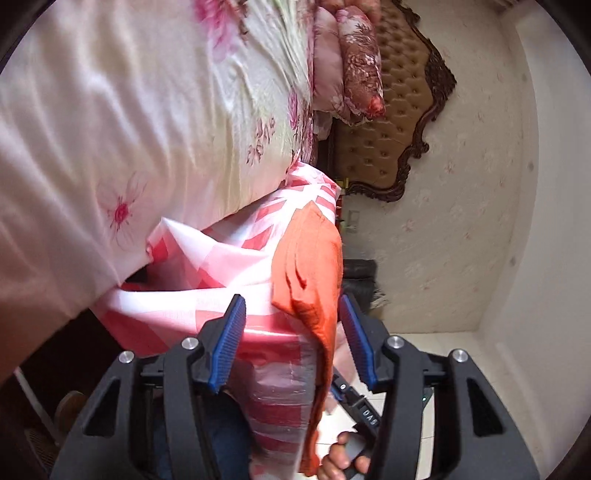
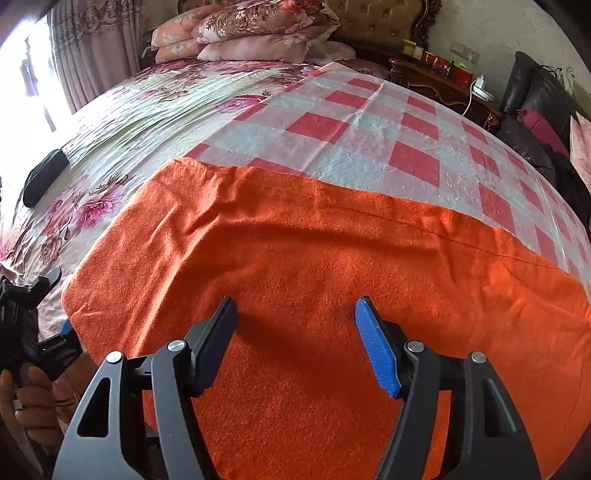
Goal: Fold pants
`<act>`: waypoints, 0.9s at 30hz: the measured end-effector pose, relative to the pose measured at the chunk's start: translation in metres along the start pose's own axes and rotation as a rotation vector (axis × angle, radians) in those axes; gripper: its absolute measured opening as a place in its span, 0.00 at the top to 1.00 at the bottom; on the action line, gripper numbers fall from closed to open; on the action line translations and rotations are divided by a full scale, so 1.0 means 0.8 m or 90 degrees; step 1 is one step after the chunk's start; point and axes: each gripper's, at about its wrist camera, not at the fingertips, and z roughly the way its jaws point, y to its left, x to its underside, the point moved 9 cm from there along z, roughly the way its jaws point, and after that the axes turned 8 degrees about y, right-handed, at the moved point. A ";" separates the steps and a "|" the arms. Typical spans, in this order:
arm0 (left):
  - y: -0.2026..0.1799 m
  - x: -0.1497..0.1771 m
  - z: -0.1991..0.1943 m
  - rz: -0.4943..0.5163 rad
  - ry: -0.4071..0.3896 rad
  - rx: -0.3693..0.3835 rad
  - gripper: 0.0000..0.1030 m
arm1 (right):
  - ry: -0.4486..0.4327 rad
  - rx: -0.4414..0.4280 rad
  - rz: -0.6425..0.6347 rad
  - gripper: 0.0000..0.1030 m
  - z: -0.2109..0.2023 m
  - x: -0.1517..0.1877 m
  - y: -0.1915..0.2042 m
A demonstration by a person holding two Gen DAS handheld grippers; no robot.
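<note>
The orange pants (image 2: 314, 280) lie spread flat on a red and white checked sheet (image 2: 373, 129) that covers part of the flowery bed (image 2: 155, 107), with pillows (image 2: 240, 33) piled at the far end. The right gripper (image 2: 295, 314) hangs just over the middle of the pants with its blue pads (image 2: 376, 354) apart and nothing between them. The left gripper (image 1: 291, 314) is turned on its side at the bed's edge, its jaws are apart too, and the edge of the pants sits between the pads but is not squeezed.
</note>
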 end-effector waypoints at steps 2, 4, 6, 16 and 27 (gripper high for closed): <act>0.002 0.000 0.002 -0.010 0.007 0.021 0.49 | -0.007 0.002 0.003 0.37 -0.006 0.002 -0.003; 0.000 -0.003 0.003 -0.012 0.006 0.021 0.49 | -0.012 0.001 0.012 0.37 -0.011 0.004 -0.009; -0.008 -0.005 0.006 0.001 0.012 0.028 0.52 | -0.013 -0.007 0.024 0.37 -0.014 0.005 -0.014; -0.054 -0.015 0.014 0.132 -0.001 -0.164 0.90 | 0.006 0.040 -0.008 0.41 -0.003 0.011 -0.018; -0.132 0.000 0.019 0.279 -0.039 -0.319 0.90 | -0.029 0.061 0.037 0.39 -0.044 0.023 -0.061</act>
